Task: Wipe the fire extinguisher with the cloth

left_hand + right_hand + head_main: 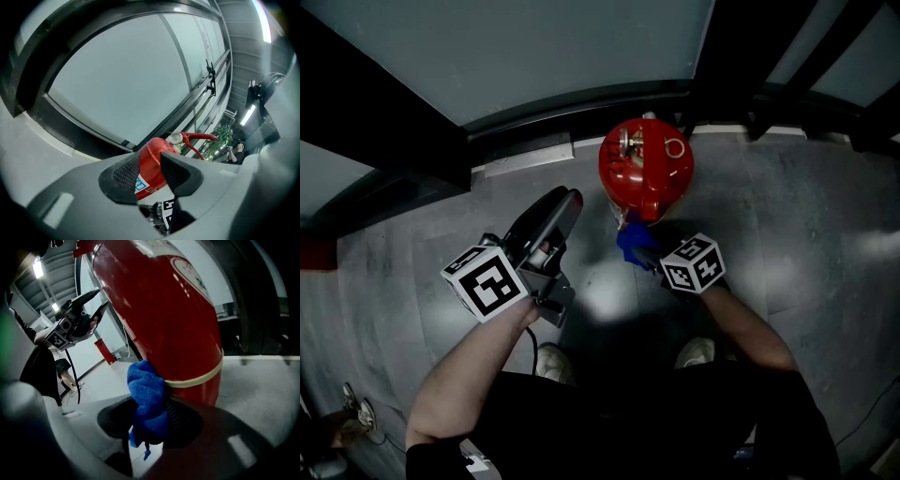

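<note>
Glass wall (534,47): large pale panes in dark frames ran across the 12 o'clock side of the head view.

Floor (806,234): grey and smooth, with a bright reflection in front of the person's shoes (551,361).

Fire extinguisher (645,169): a red cylinder stood upright on the floor at the foot of the glass wall, at 12 o'clock from the person. Its valve head and red lever showed at the top. In the right gripper view the body (168,315) filled the upper frame, and a pale band ran round its lower part.

Left gripper (562,206): held in the air at roughly 8 o'clock of the extinguisher, apart from it. In its own view the gripper (149,174) was released, jaws spread and grasping nothing. The extinguisher (150,161) showed through the gap, further off.

Right gripper (642,251): at 6 o'clock of the extinguisher, low against its side. In its own view the gripper (152,420) was clenched on the cloth.

Cloth (147,399): blue and bunched, it stood up out of the jaws and touched the red body at the pale band. In the head view the cloth (630,242) lay against the cylinder's 6 o'clock side.
</note>
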### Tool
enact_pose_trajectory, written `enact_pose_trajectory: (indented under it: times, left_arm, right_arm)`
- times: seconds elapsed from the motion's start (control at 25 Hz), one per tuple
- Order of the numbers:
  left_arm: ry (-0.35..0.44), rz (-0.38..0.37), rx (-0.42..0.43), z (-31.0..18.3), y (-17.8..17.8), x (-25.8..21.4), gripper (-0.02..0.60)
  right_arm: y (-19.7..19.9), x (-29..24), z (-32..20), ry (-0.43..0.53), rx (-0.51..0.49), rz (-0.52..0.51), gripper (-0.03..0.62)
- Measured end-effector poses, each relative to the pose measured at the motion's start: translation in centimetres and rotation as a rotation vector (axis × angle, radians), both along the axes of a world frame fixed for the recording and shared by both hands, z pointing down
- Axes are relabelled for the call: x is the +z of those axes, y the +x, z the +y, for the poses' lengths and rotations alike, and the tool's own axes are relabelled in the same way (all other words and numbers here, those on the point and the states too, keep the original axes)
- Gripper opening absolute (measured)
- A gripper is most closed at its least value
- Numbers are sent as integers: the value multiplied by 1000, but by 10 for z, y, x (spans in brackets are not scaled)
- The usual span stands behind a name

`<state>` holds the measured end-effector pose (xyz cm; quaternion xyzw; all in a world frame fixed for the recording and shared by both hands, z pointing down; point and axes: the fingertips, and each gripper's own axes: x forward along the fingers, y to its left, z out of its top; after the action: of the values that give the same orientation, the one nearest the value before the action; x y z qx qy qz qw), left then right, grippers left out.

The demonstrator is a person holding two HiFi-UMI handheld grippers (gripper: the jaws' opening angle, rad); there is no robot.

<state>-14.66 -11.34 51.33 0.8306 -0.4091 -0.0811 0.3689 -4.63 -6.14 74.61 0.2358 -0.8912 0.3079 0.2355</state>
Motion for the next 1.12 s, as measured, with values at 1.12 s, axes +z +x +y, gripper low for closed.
enact_pose_trajectory:
  times: [1.12]
  left_arm:
    - [166,-139,44,-24,-19,-11,143]
  right_arm:
    - [56,22,27,-49,7,168,144]
